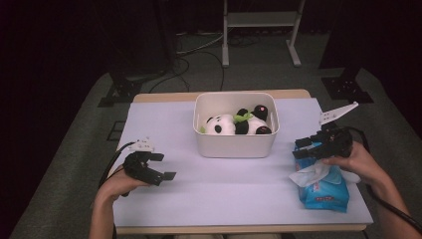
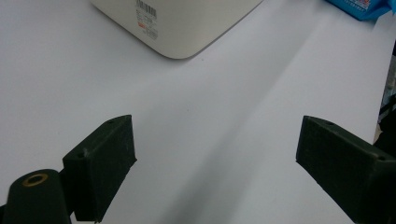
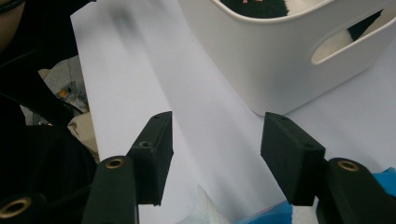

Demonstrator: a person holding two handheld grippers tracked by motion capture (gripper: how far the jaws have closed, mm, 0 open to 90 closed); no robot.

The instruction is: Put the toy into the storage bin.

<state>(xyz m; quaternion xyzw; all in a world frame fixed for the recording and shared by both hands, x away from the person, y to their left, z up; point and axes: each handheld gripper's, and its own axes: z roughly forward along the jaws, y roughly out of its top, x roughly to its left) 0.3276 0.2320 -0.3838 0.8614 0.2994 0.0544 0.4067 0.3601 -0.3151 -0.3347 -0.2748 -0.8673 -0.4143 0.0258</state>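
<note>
A white bin [image 1: 234, 144] stands mid-table with a black-and-white panda plush [image 1: 221, 124] lying inside. At the right lies a blue wipes pack [image 1: 326, 191] with a white tissue [image 1: 311, 174] sticking out of its top. My right gripper [image 1: 302, 149] hovers just over the pack's far end, open, nothing between its jaws. In the right gripper view the gripper [image 3: 217, 149] points past the tissue [image 3: 205, 210] toward the bin [image 3: 261, 60]. My left gripper [image 1: 164, 166] rests open at the table's left; in its own view the gripper [image 2: 217, 154] has bare table between the jaws.
The table is covered by a pale sheet [image 1: 224, 194]. The bin's corner [image 2: 182, 28] and the blue pack [image 2: 359, 7] lie ahead of the left gripper. Beyond the table stand black stands and a white frame [image 1: 261, 30] on the floor.
</note>
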